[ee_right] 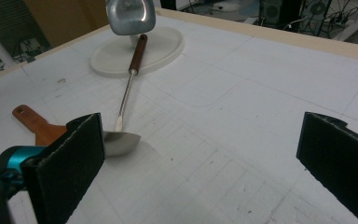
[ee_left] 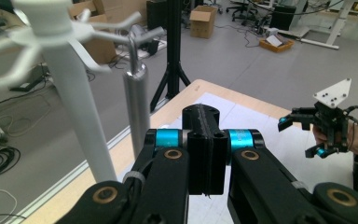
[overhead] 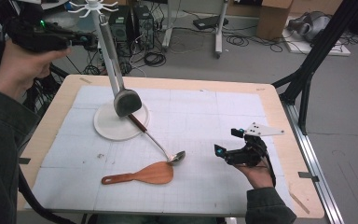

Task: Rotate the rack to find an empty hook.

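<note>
Left claw (overhead: 89, 41) is held high at the back-left, off the worktop edge, level with the top of the white rack; its jaws look pressed together in the left gripper view with nothing between them. Right claw (overhead: 227, 143) sits low over the front-right of the worktop (overhead: 279, 140), jaws spread wide, nothing between them, palm of the hand (overhead: 259, 176) under it.

White rack (overhead: 101, 51): round base (overhead: 106, 127) on the mat at left-centre, upright post, ring of hooks (ee_left: 98, 32) at the top. A steel utensil (overhead: 121, 88) hangs from one hook by its long handle, broad grey head down, just above the base. In the left gripper view the handle (ee_left: 136, 109) hangs right beside the post, just ahead of the left claw's tips.

Ladle (overhead: 156, 140) lies flat on the mat: dark wooden grip end resting on the rim of the rack base, steel shaft running diagonally toward the front, bowl (ee_right: 119, 142) at centre. Wooden spatula (overhead: 142, 175) lies just in front of it, blade touching or almost touching the ladle bowl, handle pointing left.

In the right gripper view the ladle bowl is right next to the left-hand jaw; cannot tell if it touches.
</note>
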Motion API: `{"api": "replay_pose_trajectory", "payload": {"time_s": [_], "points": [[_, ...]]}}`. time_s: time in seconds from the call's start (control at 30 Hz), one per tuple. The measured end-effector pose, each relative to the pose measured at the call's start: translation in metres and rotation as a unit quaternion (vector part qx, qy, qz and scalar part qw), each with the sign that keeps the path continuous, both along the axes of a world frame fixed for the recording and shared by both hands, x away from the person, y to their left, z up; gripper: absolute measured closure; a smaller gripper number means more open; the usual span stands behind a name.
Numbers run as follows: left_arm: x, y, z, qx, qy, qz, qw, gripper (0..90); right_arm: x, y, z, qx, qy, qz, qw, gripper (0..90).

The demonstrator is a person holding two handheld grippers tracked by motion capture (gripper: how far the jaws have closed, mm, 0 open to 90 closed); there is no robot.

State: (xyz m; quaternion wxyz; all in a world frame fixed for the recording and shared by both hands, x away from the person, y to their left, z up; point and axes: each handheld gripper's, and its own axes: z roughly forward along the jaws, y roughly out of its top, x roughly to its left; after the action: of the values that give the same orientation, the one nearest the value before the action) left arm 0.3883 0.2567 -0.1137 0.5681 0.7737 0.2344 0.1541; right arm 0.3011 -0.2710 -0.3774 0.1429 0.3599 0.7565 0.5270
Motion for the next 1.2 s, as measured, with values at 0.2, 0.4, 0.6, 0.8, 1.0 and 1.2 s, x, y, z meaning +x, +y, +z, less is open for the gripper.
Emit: {"api": "replay_pose_trajectory", "payload": {"time_s": [0.2, 0.4, 0.6, 0.8, 1.0, 1.2], "points": [[0.005, 0.001, 0.010, -0.002, -0.004, 0.004, 1.0000, 89.7, 0.001, -0.001, -0.002, -0.001, 0.004, -0.005, 1.0000, 0.4], [0.009, 0.003, 0.016, -0.010, -0.005, 0.018, 0.9998, 89.7, 0.000, 0.000, -0.006, 0.002, 0.009, -0.004, 1.0000, 0.4], [0.015, 0.010, 0.014, -0.018, 0.000, 0.034, 0.9993, 89.7, 0.000, 0.000, -0.006, 0.003, 0.004, -0.006, 1.0000, 0.5], [0.019, 0.011, 0.013, -0.023, 0.000, 0.041, 0.9989, 89.7, 0.000, 0.001, -0.006, 0.002, 0.006, -0.005, 1.0000, 0.4], [0.021, 0.016, 0.013, -0.025, 0.003, 0.048, 0.9985, 89.7, 0.001, 0.001, -0.006, 0.001, 0.003, -0.003, 1.0000, 0.4], [0.022, 0.018, 0.012, -0.022, 0.006, 0.061, 0.9979, 89.7, 0.002, 0.002, -0.007, 0.002, 0.004, -0.001, 1.0000, 0.4]]}}
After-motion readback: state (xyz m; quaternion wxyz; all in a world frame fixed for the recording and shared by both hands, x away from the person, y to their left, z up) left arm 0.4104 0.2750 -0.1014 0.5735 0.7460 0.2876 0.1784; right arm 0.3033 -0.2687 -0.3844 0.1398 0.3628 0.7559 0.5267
